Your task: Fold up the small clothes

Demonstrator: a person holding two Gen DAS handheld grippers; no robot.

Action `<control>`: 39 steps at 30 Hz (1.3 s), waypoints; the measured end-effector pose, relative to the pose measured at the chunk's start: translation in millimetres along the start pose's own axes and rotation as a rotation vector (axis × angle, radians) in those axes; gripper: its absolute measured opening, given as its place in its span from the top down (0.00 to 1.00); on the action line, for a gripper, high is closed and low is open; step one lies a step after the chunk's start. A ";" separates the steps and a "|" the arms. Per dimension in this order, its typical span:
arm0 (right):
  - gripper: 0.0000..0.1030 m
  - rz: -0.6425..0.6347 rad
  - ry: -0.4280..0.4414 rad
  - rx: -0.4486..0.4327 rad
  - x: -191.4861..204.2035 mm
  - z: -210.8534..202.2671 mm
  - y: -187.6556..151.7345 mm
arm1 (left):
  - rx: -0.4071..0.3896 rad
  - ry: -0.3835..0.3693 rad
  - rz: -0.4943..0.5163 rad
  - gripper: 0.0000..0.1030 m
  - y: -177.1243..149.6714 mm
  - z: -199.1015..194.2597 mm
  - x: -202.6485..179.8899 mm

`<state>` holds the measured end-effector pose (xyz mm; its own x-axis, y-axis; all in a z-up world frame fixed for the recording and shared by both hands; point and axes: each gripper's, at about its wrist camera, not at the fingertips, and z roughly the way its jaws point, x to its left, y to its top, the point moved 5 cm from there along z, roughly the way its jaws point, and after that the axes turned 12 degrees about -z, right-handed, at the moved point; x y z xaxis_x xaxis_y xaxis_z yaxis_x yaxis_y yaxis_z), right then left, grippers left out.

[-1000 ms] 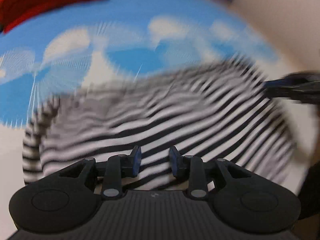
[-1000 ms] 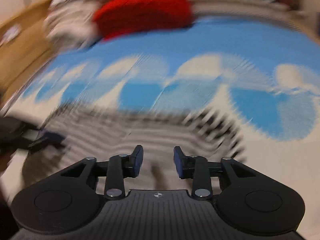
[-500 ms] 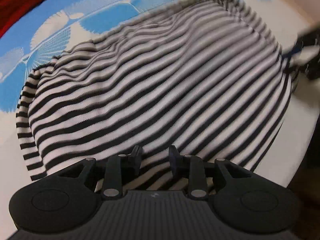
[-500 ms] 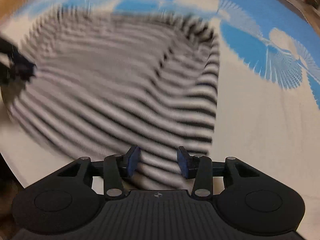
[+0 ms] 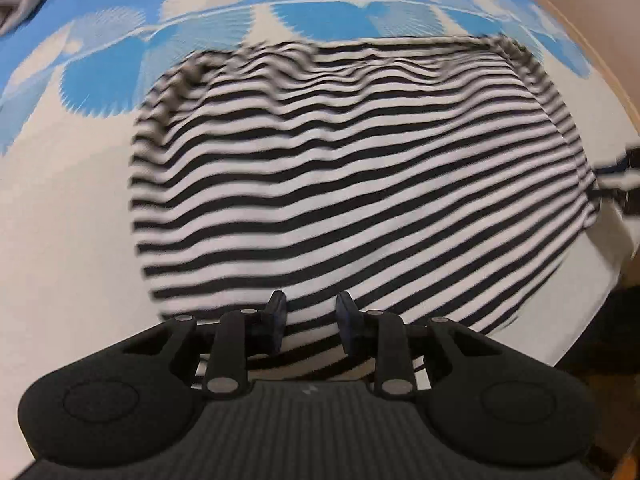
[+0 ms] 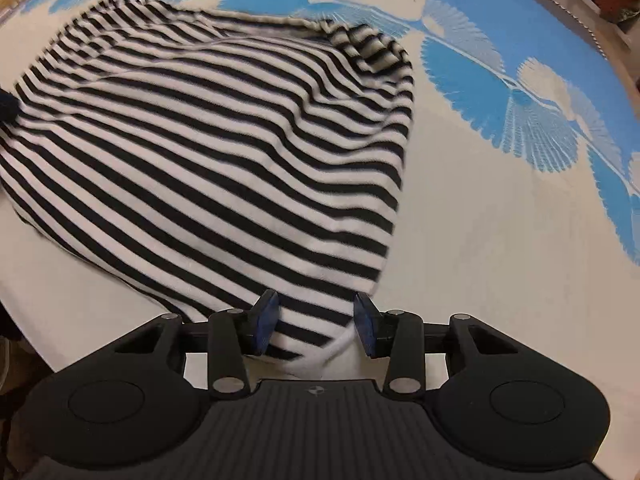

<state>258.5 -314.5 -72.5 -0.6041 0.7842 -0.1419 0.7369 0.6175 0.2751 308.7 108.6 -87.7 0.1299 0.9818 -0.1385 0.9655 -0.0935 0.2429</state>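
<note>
Straddling the striped shirt's [image 5: 360,184] near hem, left gripper [image 5: 310,322] fingers parted, right gripper [image 6: 316,324] fingers wider, neither pinching.

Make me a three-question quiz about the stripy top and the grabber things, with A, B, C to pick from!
1. Where does the striped top lie?
A. On the white and blue patterned cloth
B. In a basket
C. On a hanger

2. What colours are its stripes?
A. Red and yellow
B. Black and white
C. Green and pink

3. How do the jaws of the right gripper stand?
A. Shut tight with no gap
B. Apart, with the top's near corner between them
C. Out of sight

Answers:
1 A: the patterned cloth shows on all sides of the top.
2 B: dark and white bands run right across it.
3 B: a gap shows between the blue pads, with striped fabric in it.
</note>
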 end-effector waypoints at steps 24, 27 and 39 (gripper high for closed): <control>0.40 0.350 -0.210 -0.586 12.9 -184.9 0.8 | -0.474 0.123 -0.353 0.56 -70.8 -144.1 -35.1; 0.39 0.436 -0.201 -0.599 7.7 -187.4 -8.9 | -0.450 0.187 -0.345 0.56 -77.2 -137.3 -36.5; 0.40 0.421 -0.260 -0.569 39.2 -173.3 -28.4 | -0.480 0.218 -0.227 0.56 -94.5 -108.4 -41.1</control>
<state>161.3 -312.0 78.9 -0.1634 0.9796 -0.1166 0.5767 0.1907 0.7944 187.6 94.9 -0.9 -0.1674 0.9847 -0.0490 0.7464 0.1591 0.6463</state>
